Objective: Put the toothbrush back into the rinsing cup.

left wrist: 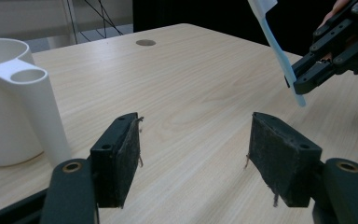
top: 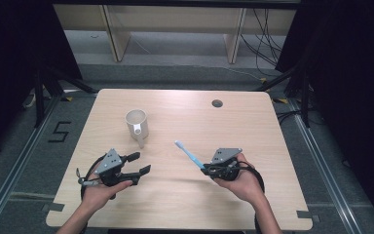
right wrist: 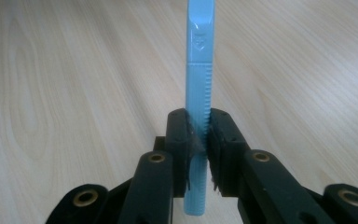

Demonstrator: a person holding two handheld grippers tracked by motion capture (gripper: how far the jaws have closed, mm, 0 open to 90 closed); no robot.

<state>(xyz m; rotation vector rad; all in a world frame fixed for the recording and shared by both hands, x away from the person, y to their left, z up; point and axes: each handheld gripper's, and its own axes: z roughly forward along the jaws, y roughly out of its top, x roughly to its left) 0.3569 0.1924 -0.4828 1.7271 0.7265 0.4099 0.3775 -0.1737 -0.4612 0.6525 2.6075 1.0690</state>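
While the right gripper (top: 205, 168) clamps the toothbrush (top: 189, 154), transfer is in hand.
Next move, as judged: carry it to the mug (top: 137, 124) ahead-left; left gripper (top: 142, 163) stands wide, empty.

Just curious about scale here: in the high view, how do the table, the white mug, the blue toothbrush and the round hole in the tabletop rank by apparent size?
1. table
2. white mug
3. blue toothbrush, longer than the mug looks but far thinner, so unsure
4. round hole
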